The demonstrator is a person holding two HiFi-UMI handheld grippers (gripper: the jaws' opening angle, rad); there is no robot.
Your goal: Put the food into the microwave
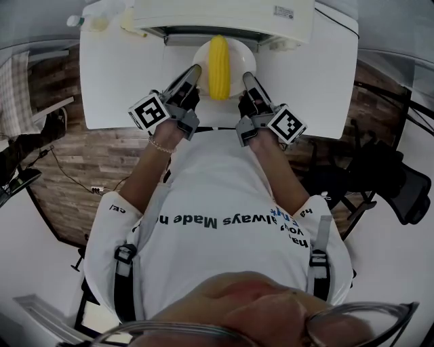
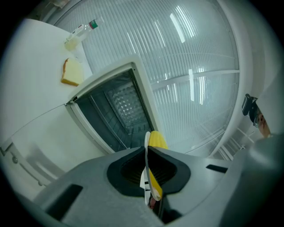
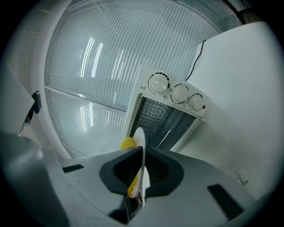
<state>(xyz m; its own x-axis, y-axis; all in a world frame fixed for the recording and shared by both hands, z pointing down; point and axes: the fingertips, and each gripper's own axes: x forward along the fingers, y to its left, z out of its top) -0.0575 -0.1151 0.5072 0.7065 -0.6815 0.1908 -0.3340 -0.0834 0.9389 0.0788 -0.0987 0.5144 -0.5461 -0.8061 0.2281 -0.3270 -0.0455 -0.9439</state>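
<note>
A yellow corn cob (image 1: 218, 66) lies on a white plate (image 1: 237, 59) just in front of the white microwave (image 1: 224, 15), whose dark cavity (image 2: 116, 113) shows open. My left gripper (image 1: 193, 73) is shut on the plate's left rim and my right gripper (image 1: 247, 80) on its right rim. In the left gripper view the plate (image 2: 146, 146) shows edge-on between the jaws of the left gripper (image 2: 147, 153), with the corn (image 2: 158, 141) behind it. The right gripper view shows the right gripper (image 3: 142, 153) clamping the plate (image 3: 139, 138), with the corn (image 3: 128, 143) beside it and the microwave's knobs (image 3: 175, 93) beyond.
The microwave stands on a white table (image 1: 115, 81). At the table's far left corner are a bread slice (image 2: 72, 72) and a small bottle (image 2: 82, 31). A ribbed translucent wall (image 2: 195, 66) rises behind. A dark chair (image 1: 397, 183) stands on the wooden floor at the right.
</note>
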